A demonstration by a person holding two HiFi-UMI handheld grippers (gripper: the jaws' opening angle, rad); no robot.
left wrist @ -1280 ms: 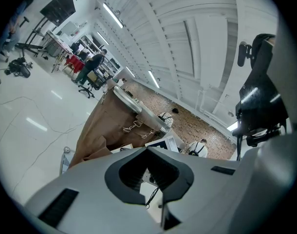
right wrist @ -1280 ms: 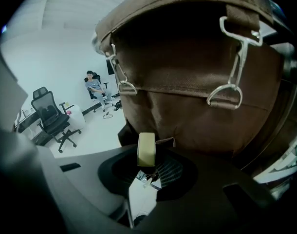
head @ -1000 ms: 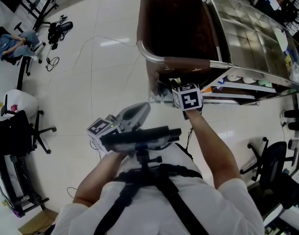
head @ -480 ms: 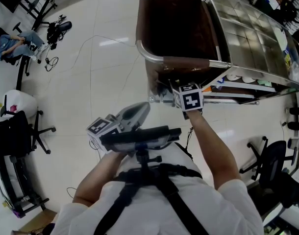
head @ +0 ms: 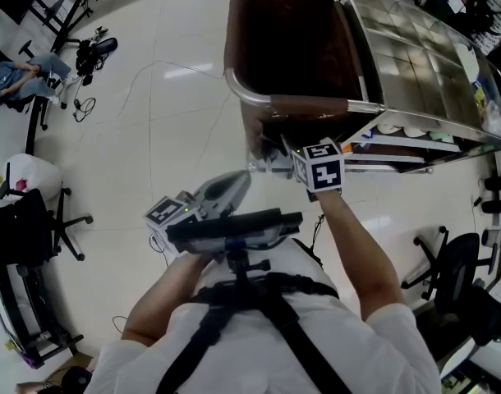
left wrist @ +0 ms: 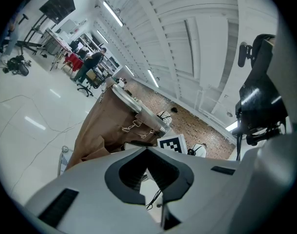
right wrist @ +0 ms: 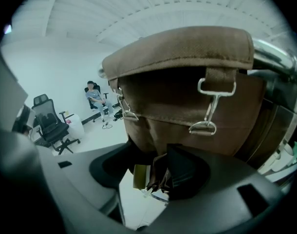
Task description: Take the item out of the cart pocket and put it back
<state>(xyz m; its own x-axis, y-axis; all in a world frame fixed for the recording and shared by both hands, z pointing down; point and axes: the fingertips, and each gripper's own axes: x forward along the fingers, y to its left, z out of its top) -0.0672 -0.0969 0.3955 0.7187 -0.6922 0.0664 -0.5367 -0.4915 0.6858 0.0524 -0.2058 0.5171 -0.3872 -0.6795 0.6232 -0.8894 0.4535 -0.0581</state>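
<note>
As the right gripper [right wrist: 151, 165] fingers have just opened wide — yellowish item [right wrist: 140, 176] between them, unpressed, at the cart pocket [right wrist: 156, 130].

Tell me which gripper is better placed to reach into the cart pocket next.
Right: the right gripper is at the brown cart pocket, jaws just opened around its fabric. The left gripper waits back by the body, shut.
</note>
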